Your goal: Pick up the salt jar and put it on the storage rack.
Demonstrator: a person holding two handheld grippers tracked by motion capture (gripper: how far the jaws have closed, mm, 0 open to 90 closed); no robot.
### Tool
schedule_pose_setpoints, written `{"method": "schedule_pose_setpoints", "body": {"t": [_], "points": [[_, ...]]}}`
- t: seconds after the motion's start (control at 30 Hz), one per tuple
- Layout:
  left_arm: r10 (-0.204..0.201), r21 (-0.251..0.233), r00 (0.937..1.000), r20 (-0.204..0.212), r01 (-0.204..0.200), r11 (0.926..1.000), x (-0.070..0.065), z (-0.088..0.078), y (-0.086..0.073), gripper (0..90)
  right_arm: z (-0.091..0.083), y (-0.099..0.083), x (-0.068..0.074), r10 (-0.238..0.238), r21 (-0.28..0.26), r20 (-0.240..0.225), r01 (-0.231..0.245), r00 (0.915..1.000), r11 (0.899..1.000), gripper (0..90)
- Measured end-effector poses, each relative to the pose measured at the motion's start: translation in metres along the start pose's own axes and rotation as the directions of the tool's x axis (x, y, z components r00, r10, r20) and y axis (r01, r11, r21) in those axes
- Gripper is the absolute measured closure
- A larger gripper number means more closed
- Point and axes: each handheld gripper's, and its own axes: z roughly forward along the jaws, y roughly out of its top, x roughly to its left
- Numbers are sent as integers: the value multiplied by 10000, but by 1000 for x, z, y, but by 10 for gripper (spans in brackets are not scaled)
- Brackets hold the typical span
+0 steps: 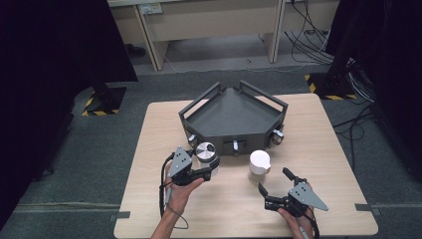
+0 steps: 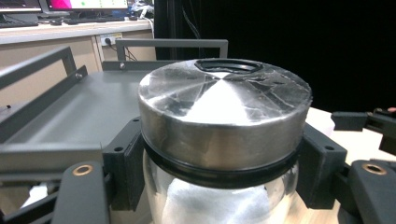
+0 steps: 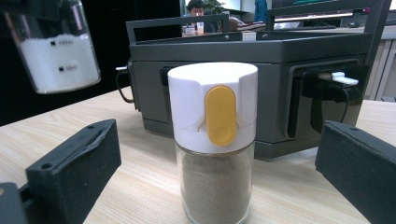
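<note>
So at this point the left gripper (image 1: 213,167) was clamped on the glass jar (image 1: 205,155), with both black pads squeezing the glass right under the metal lid (image 2: 224,105). Grabbing it below the lid rim made sense to me, since the lip would stop it sliding down through the pads. In the right gripper view the jar's bottom, with white powder in it, hung clear above the table at about 10 o'clock, so it was off the wood, not resting. From above, it sat just in front of the grey tray (image 1: 234,118), around 7 o'clock of it, and the left gripper view looked across the lid into the tray's flat floor. My guess is the jar was meant to go in there, which would explain carrying it upright and level with the rail.

The right gripper (image 1: 275,182) had its jaws spread wide, nothing between the pads. It sat low on the table (image 1: 149,199) pointing at the spice shaker (image 3: 212,140), the one with a white cap and yellow tab, standing upright on the wood at roughly 5 o'clock of the tray and well apart from the jar. Looked lined up to grab it around the glass next, but that's just my read.
</note>
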Motion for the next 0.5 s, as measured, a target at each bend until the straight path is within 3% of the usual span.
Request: {"method": "schedule_pose_setpoints", "body": {"t": [0.5], "points": [[-13,-96,9996,-272,11,10000,11,19,38,304,0,0,-1,47,11,23,-47,10000,10000,3]]}}
